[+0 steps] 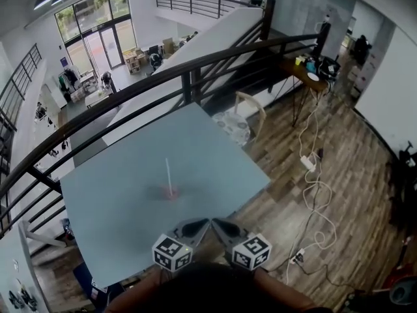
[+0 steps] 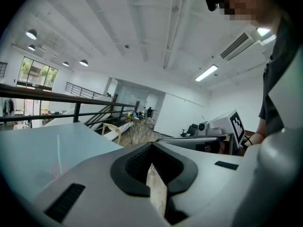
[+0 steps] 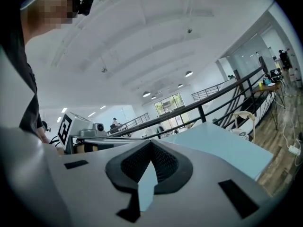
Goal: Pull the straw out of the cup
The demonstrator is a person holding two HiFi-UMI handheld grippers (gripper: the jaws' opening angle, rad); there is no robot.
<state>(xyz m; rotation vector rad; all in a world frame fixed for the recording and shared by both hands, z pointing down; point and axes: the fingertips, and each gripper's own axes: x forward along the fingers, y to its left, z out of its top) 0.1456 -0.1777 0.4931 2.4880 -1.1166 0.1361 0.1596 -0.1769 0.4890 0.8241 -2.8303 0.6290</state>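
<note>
Two grippers, the left gripper (image 1: pixel 193 227) and the right gripper (image 1: pixel 223 227), are side by side at the near edge of the blue table (image 1: pixel 215 150). Both have their jaws pressed together, with nothing in them. The white straw (image 1: pixel 168 175) stands in the small cup (image 1: pixel 171 192) mid-table, apart from both.

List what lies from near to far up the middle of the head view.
Left claw and right claw abreast → small pinkish cup holding upright white straw → light wooden chair → black metal railing.
</note>
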